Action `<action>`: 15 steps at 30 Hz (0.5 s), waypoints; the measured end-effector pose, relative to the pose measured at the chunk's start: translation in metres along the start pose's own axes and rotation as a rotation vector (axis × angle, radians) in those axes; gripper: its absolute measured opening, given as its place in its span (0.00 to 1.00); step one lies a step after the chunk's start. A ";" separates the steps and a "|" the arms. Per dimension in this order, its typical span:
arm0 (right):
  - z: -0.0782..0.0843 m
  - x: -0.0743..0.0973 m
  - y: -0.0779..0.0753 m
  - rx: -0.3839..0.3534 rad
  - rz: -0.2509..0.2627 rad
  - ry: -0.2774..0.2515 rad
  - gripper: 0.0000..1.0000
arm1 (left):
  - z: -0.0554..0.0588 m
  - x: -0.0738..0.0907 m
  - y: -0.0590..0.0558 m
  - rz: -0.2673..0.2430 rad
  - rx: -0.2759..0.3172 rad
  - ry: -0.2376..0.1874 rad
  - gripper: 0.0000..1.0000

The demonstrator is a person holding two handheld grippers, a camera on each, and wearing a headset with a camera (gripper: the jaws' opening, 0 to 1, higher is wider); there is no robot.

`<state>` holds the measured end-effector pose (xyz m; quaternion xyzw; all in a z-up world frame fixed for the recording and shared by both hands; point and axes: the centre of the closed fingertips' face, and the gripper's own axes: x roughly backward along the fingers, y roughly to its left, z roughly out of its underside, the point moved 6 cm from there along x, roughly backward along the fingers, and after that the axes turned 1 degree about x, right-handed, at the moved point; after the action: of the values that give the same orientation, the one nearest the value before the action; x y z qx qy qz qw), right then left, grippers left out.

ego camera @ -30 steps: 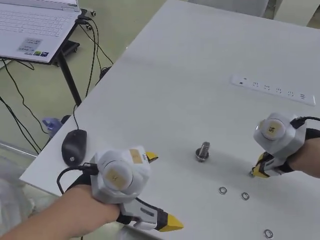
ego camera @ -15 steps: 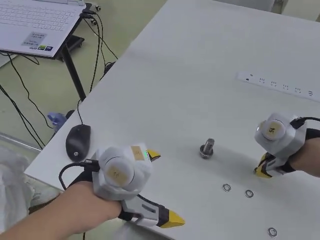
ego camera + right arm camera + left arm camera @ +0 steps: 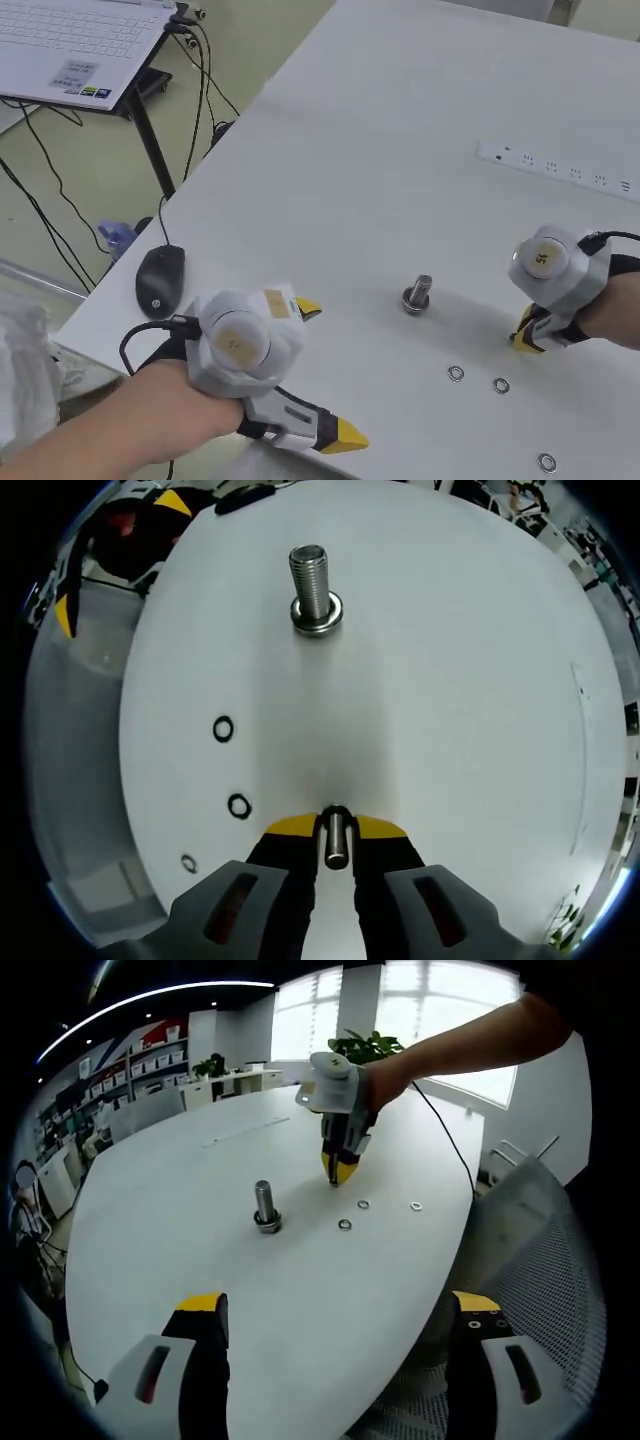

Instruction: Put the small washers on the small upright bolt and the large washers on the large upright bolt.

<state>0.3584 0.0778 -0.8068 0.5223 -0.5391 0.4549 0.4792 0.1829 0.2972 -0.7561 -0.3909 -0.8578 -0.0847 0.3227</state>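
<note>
The right tool (image 3: pixel 337 825) is clamped on the small bolt (image 3: pixel 337 845), whose long axis runs along the jaws, near the large upright bolt (image 3: pixel 312 580). Loose washers (image 3: pixel 223 728) lie flat beside that bolt on the white bench (image 3: pixel 450 680). The left tool (image 3: pixel 337 1305) has its jaws apart.

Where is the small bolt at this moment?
In the right gripper view, the small bolt sits between the right gripper's jaws, the large bolt ahead and washers at its left.

Washers (image 3: pixel 456 373) lie on table (image 3: pixel 400 130) before large bolt (image 3: pixel 418 295).
</note>
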 end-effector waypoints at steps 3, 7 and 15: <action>0.001 0.000 -0.002 -0.021 -0.003 0.000 0.14 | 0.001 0.001 -0.001 0.002 -0.004 0.006 0.90; -0.001 0.001 -0.002 -0.025 -0.004 -0.014 0.19 | 0.001 0.002 0.000 0.001 -0.003 0.002 0.90; 0.001 0.014 -0.002 -0.021 0.000 -0.018 0.21 | -0.001 0.004 0.000 0.008 -0.014 -0.003 0.90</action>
<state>0.3602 0.0750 -0.7930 0.5213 -0.5482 0.4443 0.4799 0.1814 0.2992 -0.7532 -0.3966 -0.8561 -0.0890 0.3191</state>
